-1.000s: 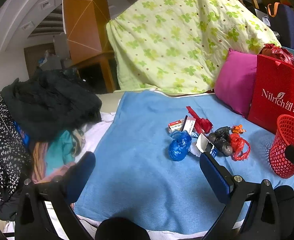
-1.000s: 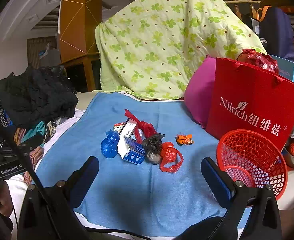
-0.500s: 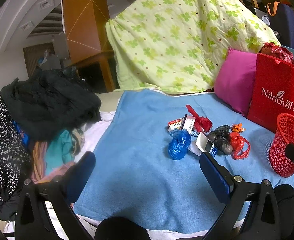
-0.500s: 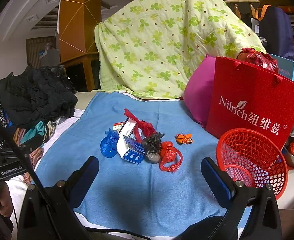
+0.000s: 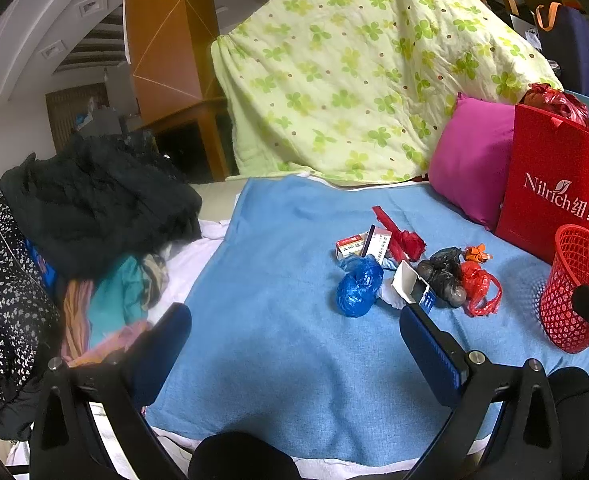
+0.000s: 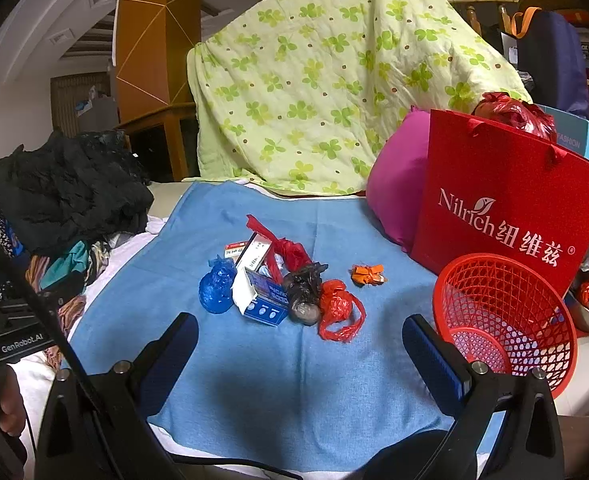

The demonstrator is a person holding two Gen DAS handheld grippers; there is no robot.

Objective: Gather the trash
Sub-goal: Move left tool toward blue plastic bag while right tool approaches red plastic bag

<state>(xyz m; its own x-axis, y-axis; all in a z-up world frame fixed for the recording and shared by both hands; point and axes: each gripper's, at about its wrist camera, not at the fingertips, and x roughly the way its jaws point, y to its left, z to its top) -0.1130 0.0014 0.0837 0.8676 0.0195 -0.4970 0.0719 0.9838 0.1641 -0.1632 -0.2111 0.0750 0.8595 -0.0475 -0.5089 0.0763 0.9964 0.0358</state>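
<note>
Trash lies in a cluster on the blue cloth [image 6: 286, 376]: a blue plastic bag [image 6: 216, 290], a white and blue carton [image 6: 264, 300], a black bag [image 6: 304, 294], a red bag [image 6: 336, 310], an orange wrapper [image 6: 368, 274], a red strip [image 6: 288, 246] and small boxes [image 6: 250, 252]. The cluster also shows in the left wrist view, with the blue bag [image 5: 358, 286]. An empty red mesh basket [image 6: 506, 316] stands to the right. My left gripper [image 5: 294, 330] and right gripper [image 6: 300, 340] are both open and empty, short of the trash.
A red Nilrich paper bag [image 6: 506, 208] and a magenta pillow [image 6: 398, 188] stand behind the basket. A green clover quilt [image 6: 322, 80] rises at the back. A pile of dark clothes [image 5: 94, 208] lies at the left.
Both views have shifted very slightly; the trash and basket have not moved and both grippers stay open.
</note>
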